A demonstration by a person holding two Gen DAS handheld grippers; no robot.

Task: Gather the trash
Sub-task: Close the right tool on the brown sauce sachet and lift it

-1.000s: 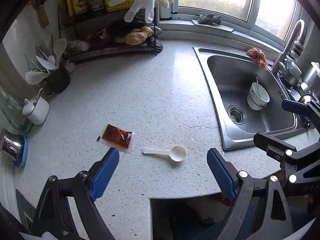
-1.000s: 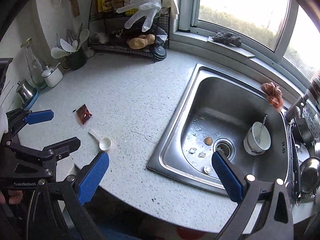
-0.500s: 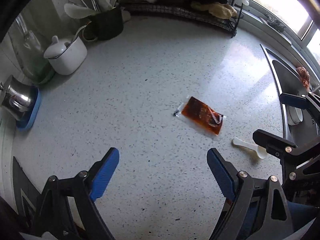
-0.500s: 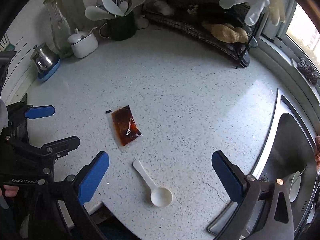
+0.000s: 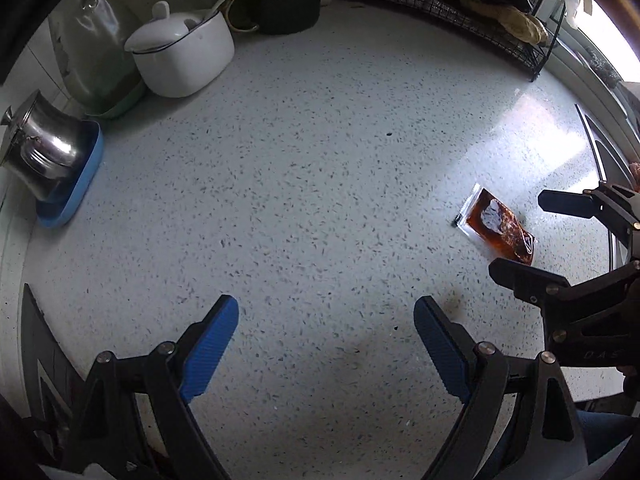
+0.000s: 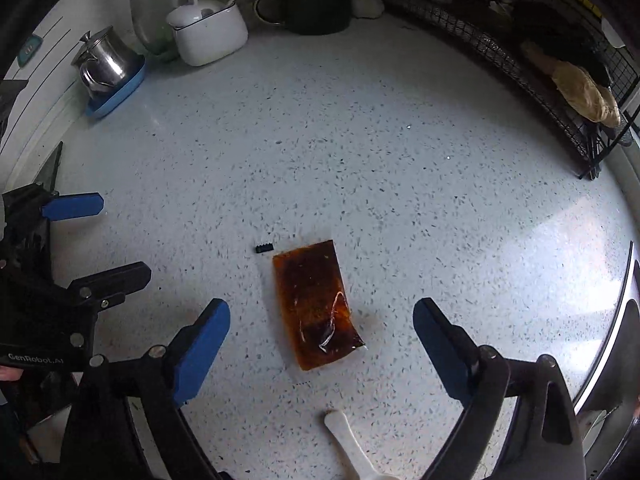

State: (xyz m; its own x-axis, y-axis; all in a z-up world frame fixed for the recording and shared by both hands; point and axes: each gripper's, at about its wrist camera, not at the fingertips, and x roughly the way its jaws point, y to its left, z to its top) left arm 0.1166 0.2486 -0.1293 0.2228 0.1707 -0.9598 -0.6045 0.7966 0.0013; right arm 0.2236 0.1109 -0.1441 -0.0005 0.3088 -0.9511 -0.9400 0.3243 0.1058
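A clear sauce packet [image 6: 314, 304] with dark red-brown contents lies flat on the speckled white counter [image 6: 360, 160]. My right gripper [image 6: 320, 314] hangs over it pointing down; its jaws are closing, with the packet between the blue pads and neither pad touching it. A tiny black scrap [image 6: 264, 247] lies just beyond the packet's far corner. In the left wrist view the packet [image 5: 498, 228] sits far right, under the right gripper [image 5: 536, 238]. My left gripper [image 5: 326, 308] is open over bare counter, well left of the packet. It also shows at the left of the right wrist view [image 6: 112, 240].
A white plastic spoon [image 6: 344, 432] lies just this side of the packet. At the back stand a white lidded pot [image 6: 208, 28], a steel pot on a blue tray [image 6: 106, 64], a dark utensil mug [image 6: 314, 0] and a wire rack [image 6: 560, 76]. The sink rim [image 6: 624, 304] is at the right.
Both grippers swung from the sink side over the counter and came lower. The packet now lies between my right fingers, and the right jaws look slightly narrower.
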